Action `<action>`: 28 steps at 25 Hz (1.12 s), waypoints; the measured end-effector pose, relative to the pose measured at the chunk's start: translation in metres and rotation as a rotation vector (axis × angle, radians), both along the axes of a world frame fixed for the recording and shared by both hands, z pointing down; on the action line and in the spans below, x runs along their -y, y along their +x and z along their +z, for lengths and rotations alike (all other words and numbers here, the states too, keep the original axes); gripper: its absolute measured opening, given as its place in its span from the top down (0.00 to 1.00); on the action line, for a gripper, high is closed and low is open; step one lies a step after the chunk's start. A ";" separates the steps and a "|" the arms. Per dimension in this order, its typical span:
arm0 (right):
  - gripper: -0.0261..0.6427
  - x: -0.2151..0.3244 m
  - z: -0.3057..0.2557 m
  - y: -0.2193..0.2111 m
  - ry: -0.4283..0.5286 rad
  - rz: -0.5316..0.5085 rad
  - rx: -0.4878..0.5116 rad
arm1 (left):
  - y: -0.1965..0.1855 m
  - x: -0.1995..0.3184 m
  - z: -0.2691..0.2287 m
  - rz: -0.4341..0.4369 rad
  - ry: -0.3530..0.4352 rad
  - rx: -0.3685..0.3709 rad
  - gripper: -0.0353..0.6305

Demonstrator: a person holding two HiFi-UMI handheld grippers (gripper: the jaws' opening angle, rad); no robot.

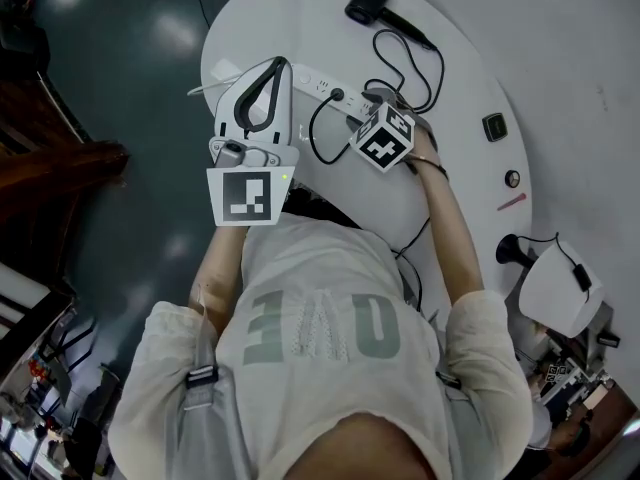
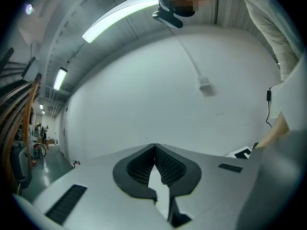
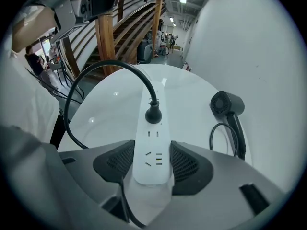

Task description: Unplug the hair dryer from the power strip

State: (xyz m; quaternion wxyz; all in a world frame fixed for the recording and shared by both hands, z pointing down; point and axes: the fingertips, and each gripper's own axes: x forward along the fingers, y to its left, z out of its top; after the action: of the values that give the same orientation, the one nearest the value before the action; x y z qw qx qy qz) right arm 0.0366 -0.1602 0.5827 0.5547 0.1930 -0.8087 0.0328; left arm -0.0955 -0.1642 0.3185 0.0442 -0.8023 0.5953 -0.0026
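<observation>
Hair dryer (image 1: 372, 0) lies at the 12 o'clock edge of the round white table (image 1: 470, 88) in the head view, its black cord (image 1: 405, 63) looping back to the white power strip (image 3: 152, 143). In the right gripper view the strip's long axis runs 6 to 12 o'clock. The dryer's round black plug (image 3: 153, 113) sits in it at 12 o'clock from the right gripper (image 3: 147, 163), whose jaws stand wide, straddling the strip's near end without clearly pressing it. I judge the right hand the nearer; it must travel along the strip to the plug. The left gripper (image 2: 154, 150), jaws together on nothing, faces the wall. Its own view shows no table, while the head view puts it at 9 o'clock of the plug.
</observation>
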 end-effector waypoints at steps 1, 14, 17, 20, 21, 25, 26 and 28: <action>0.61 0.000 0.000 0.000 -0.004 0.001 0.002 | 0.001 0.000 0.004 0.005 -0.006 0.008 0.93; 0.61 0.000 0.000 0.001 -0.024 0.020 0.014 | 0.021 0.041 0.126 0.245 -0.268 -0.043 0.75; 0.61 0.001 -0.001 0.001 -0.025 0.023 0.019 | 0.031 0.032 0.164 0.253 -0.324 0.052 0.75; 0.61 0.001 0.000 0.000 -0.025 0.023 0.021 | 0.049 0.022 0.184 0.320 -0.354 0.132 0.75; 0.61 0.001 0.000 0.000 -0.026 0.023 0.021 | 0.053 0.020 0.188 0.339 -0.358 0.150 0.75; 0.61 0.000 0.000 0.001 -0.030 0.023 0.025 | 0.059 0.017 0.209 0.383 -0.380 0.253 0.75; 0.61 0.000 0.000 0.001 -0.031 0.024 0.026 | 0.062 0.016 0.213 0.400 -0.382 0.279 0.75; 0.61 0.001 -0.001 0.000 -0.030 0.026 0.027 | 0.068 0.015 0.215 0.433 -0.373 0.302 0.75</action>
State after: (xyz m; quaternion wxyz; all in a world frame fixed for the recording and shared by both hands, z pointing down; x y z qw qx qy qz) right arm 0.0367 -0.1609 0.5819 0.5463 0.1948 -0.8127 0.0548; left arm -0.0279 -0.1789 0.5331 -0.0164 -0.8952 0.3867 -0.2210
